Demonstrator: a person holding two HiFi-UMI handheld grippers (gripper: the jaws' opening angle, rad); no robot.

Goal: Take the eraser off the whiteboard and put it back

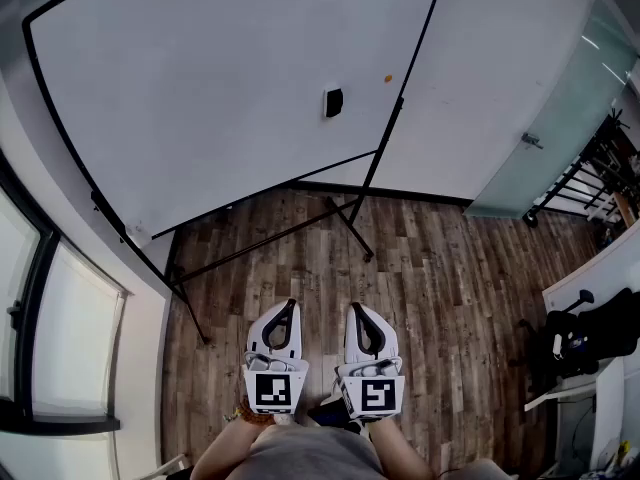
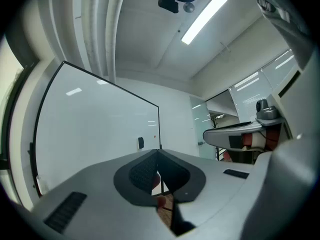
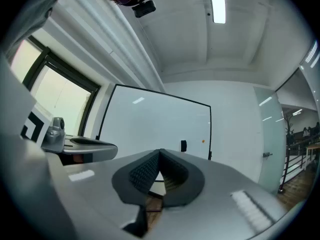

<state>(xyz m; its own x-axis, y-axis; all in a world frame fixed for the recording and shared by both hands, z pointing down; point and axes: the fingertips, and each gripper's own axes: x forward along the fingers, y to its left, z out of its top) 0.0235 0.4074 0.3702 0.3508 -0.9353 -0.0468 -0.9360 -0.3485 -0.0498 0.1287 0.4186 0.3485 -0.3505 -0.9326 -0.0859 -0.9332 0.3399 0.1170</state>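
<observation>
Two hand-held grippers (image 1: 290, 304) (image 1: 357, 308) face one eraser (image 1: 333, 102) on one whiteboard (image 1: 200, 88).

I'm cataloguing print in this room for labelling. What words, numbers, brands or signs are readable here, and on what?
No readable text in any view.
Large white whiteboard: blank.
Small black eraser on it: any label too small to read.
Left gripper and right gripper: black-and-white square marker patterns on their cubes, no letters.

One whiteboard (image 1: 200, 88), eraser (image 1: 333, 102), dot (image 1: 388, 78) each; two tools: left tool (image 1: 291, 303), right tool (image 1: 354, 307).
</observation>
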